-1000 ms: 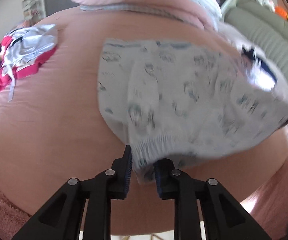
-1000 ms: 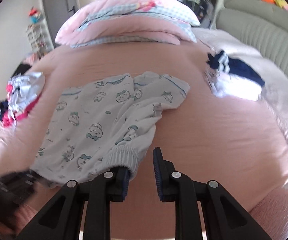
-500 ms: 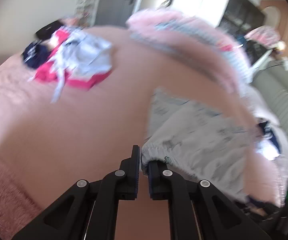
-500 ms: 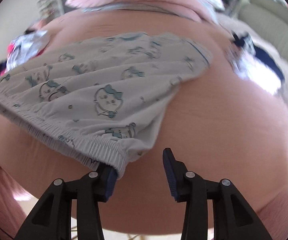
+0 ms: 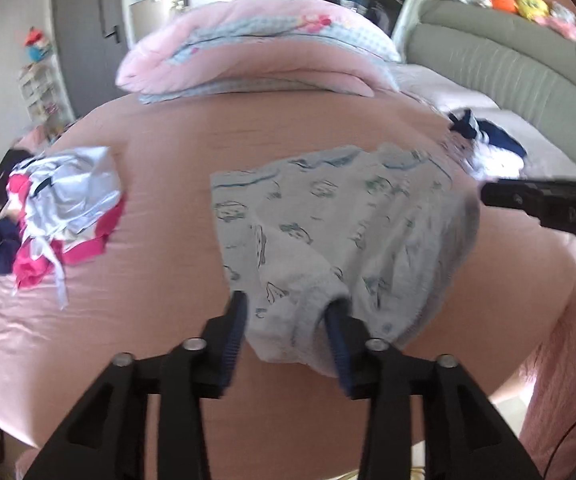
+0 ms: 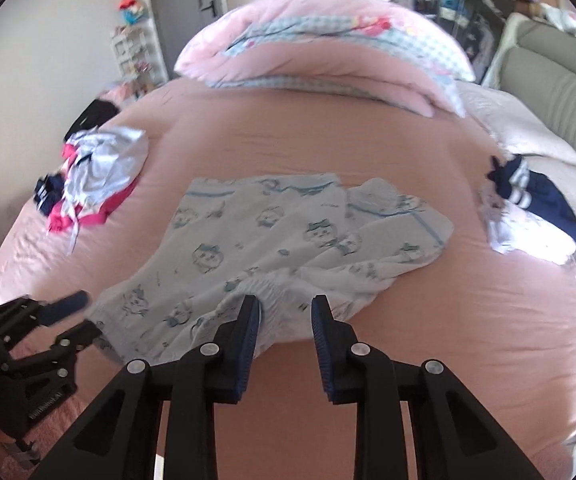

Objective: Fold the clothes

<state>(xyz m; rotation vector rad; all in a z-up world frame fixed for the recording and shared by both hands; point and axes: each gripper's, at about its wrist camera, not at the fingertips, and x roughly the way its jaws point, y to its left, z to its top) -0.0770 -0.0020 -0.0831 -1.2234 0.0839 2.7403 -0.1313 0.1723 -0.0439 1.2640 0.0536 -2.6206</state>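
While the left wrist view looks down the left gripper (image 5: 284,320), its jaws have just been opening and now stand apart with a fold of the printed pyjama trousers (image 5: 327,240) between them; the cloth drapes over the right pad, and the left pad stands clear of it, so nothing is pinched. The garment lies near the front edge of the pink bed (image 5: 168,360), its gathered waistband closest to the camera and its legs running away toward the folded quilt (image 5: 248,56). It looks thin, light and limp, a cotton that will sag, crease and slide over itself, so a grip on one layer will probably drag the rest unevenly. At the right edge of this view the right gripper's black body shows beside the garment's far side. From the right wrist view the right gripper (image 6: 286,328) has just been closing, yet its pads stand apart just in front of the elastic waistband (image 6: 264,292), which bunches between and just beyond the tips; they are not pressing on it. That ribbed band is the thickest, least slippery part, and I judge its two ends the best holds. A heap of clothes (image 6: 92,176) lies well to the left, a navy and white garment (image 6: 535,208) well to the right.
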